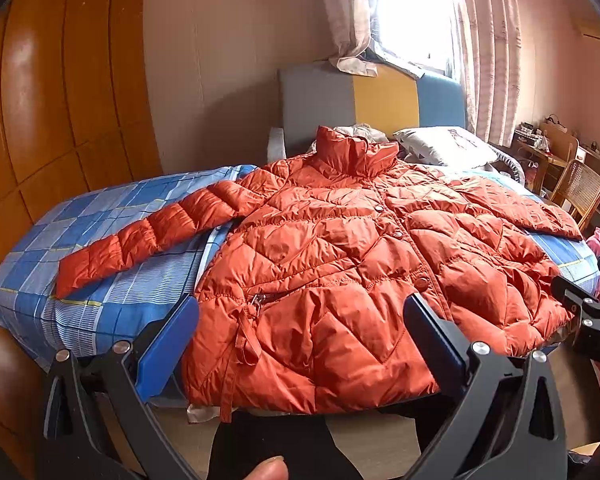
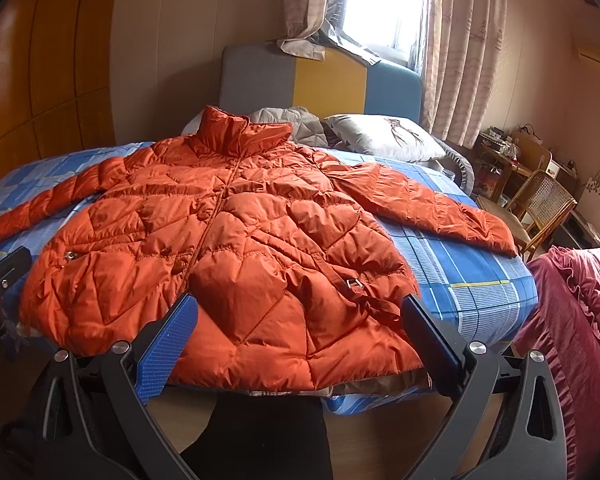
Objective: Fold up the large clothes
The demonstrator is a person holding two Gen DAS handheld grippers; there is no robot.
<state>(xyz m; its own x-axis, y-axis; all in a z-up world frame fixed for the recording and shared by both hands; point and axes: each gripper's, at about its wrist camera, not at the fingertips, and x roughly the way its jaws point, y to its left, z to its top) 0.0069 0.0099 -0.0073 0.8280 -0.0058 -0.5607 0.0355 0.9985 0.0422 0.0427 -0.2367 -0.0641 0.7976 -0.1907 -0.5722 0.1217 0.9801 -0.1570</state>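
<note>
An orange quilted puffer jacket point(image 1: 340, 248) lies front up on the bed, collar toward the headboard, both sleeves spread out to the sides; it also shows in the right wrist view point(image 2: 228, 240). Its hem hangs a little over the foot edge. My left gripper point(image 1: 300, 320) is open and empty, held just short of the hem's left half. My right gripper point(image 2: 300, 320) is open and empty, before the hem's right half. The right gripper point(image 1: 588, 312) shows at the edge of the left wrist view.
The bed has a blue checked sheet point(image 1: 80, 240) and a grey, yellow and blue headboard point(image 1: 380, 96). A pillow point(image 2: 380, 136) lies at the head. A wooden wardrobe point(image 1: 60, 100) stands left. A wicker chair point(image 2: 540, 208), a cluttered desk and a pink ruffled cover point(image 2: 580, 320) are right.
</note>
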